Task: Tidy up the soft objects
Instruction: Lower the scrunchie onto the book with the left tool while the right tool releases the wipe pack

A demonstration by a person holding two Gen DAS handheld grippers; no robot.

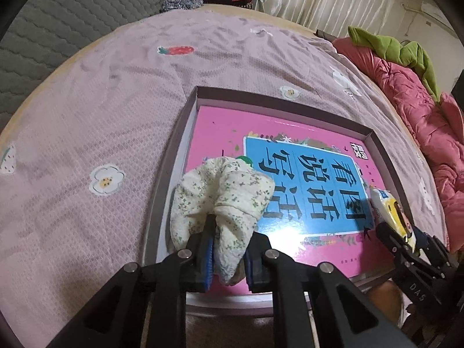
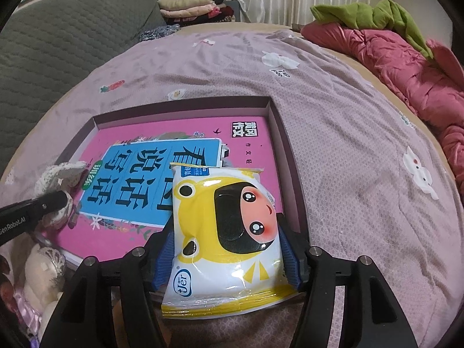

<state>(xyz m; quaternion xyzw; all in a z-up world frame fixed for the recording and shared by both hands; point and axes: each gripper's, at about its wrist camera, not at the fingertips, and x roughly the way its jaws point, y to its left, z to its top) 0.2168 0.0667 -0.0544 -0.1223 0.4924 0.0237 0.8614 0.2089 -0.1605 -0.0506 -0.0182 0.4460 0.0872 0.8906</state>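
My left gripper [image 1: 229, 249] is shut on a cream floral cloth [image 1: 223, 200] and holds it over the near left part of a shallow box [image 1: 278, 103] with a pink book [image 1: 232, 127] lying in it. My right gripper [image 2: 229, 258] is shut on a yellow and white tissue pack [image 2: 223, 232] with a cartoon face, held over the box's near right corner [image 2: 293, 179]. The pack also shows in the left wrist view [image 1: 388, 206]. The cloth and left gripper show at the left of the right wrist view [image 2: 58, 179].
The box sits on a bed with a pink patterned cover [image 1: 87, 121]. A red quilt [image 2: 406, 69] with a green garment [image 2: 371, 14] lies along the right side. Folded clothes [image 2: 188, 5] are stacked at the back. A grey quilted headboard [image 1: 72, 14] is at the left. A plush toy [image 2: 40, 272] lies near the left.
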